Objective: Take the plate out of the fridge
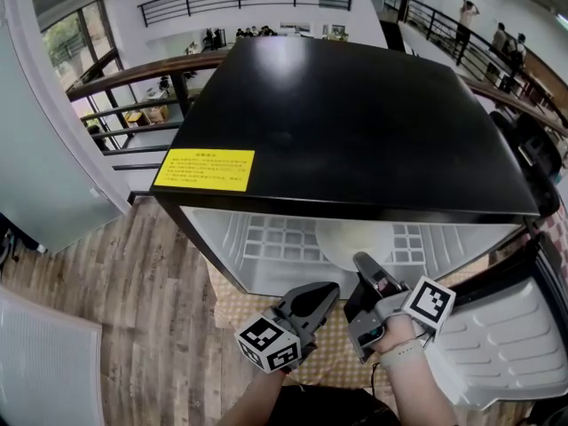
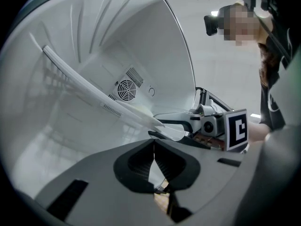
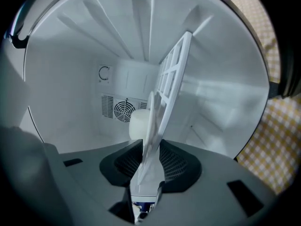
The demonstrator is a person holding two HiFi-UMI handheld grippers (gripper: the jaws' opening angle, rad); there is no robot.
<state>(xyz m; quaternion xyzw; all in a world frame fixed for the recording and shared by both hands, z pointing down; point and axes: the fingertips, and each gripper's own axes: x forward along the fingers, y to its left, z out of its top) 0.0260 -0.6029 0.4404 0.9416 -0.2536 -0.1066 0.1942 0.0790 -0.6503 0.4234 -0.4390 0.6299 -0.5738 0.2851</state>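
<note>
Right gripper jaws are being held narrow on the near rim of the plate, with the pads seemingly pressing on both of its faces. The plate is lying flat on the wire shelf inside the open fridge, right of the shelf's middle, with its near edge at the front.

Handling is being judged as follows: stiff, smooth-faced, breakable and fairly light; the material cannot be told. A rim pinch on one side is being expected to let the far edge droop or slip. Hold is therefore best being taken deep over the rim, with the plate being carried level and lifted clear of the shelf's front bar.

Left gripper jaws are being held together on nothing, just outside the fridge opening and beside the right gripper. Support from it under the plate's free side is being considered as an option. The door is standing open at the right.
</note>
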